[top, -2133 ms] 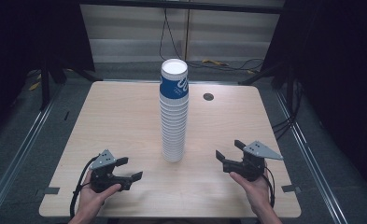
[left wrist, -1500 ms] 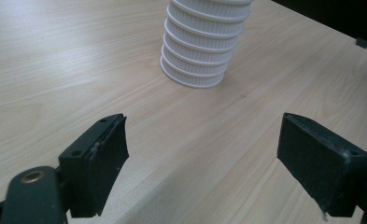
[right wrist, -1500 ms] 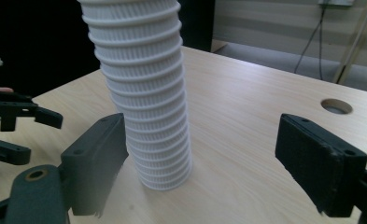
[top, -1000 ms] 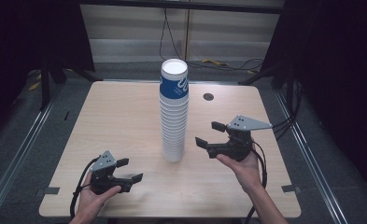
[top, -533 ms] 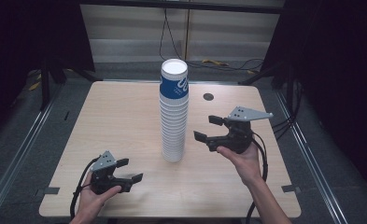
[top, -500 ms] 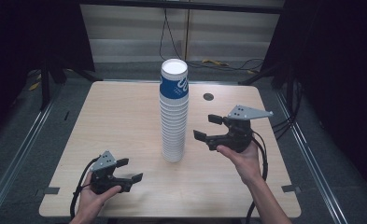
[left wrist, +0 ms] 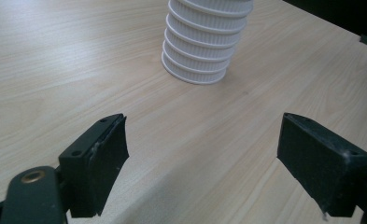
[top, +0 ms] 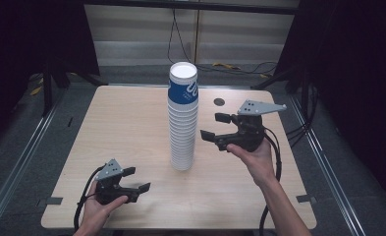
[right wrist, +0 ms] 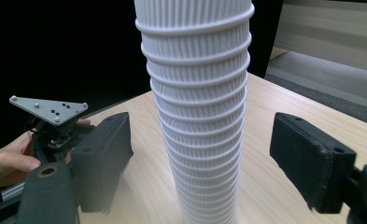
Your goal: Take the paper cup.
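Two grippers, jaws wide — right gripper [top: 219,126] level beside cup stack [top: 182,118], left gripper [top: 133,179] low; squeeze gently, centred.

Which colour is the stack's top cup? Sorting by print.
Blue with white print, white inside; the top cup shows best in the high view.

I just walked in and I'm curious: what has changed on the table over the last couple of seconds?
The right gripper rose from the near edge and moved toward the cup stack, jaws open, gripping nothing. The left gripper and the stack stayed put.
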Tool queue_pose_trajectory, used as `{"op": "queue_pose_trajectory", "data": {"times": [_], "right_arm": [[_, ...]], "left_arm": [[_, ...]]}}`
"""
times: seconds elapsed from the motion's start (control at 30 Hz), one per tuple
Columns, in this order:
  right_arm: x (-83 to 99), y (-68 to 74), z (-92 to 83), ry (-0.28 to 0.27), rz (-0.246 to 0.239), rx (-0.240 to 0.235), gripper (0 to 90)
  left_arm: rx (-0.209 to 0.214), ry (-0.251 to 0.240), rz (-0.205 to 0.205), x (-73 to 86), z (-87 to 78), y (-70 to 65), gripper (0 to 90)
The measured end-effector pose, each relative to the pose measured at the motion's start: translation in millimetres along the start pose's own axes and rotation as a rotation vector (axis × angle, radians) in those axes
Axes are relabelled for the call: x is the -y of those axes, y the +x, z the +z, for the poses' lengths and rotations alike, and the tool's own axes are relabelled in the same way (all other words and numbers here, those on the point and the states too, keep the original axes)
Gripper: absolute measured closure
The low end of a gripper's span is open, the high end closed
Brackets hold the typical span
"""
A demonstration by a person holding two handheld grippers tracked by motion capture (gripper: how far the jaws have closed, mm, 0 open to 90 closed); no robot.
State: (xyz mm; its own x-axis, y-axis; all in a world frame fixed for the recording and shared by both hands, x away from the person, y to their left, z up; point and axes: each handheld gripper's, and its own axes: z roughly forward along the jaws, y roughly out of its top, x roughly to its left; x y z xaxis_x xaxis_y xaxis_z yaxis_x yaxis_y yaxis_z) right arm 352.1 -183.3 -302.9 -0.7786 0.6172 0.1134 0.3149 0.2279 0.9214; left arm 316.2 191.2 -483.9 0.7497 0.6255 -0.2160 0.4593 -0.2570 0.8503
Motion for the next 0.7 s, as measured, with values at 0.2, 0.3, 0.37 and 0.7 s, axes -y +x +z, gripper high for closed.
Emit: {"op": "queue_pose_trajectory", "data": {"times": [0.2,0.3,0.37,0.7], "right_arm": [[-15.6,-2.0,-2.1,0.003,-0.012,-0.019,19.1],[-24.7,-2.6,-3.6,0.007,-0.026,-0.025,17.5],[-30.4,-2.0,-3.7,0.007,-0.036,-0.034,17.5],[-58.5,-1.9,4.7,0.023,-0.066,-0.057,18.0]], "left_arm": [[0.0,0.0,-0.001,0.1,-0.1,0.2,16.1],[-0.001,0.002,-0.003,0.2,0.4,0.2,16.1],[0.001,0.002,-0.004,0.2,0.9,0.2,16.1],[0.01,0.01,-0.004,0.6,1.7,0.2,16.2]]}}
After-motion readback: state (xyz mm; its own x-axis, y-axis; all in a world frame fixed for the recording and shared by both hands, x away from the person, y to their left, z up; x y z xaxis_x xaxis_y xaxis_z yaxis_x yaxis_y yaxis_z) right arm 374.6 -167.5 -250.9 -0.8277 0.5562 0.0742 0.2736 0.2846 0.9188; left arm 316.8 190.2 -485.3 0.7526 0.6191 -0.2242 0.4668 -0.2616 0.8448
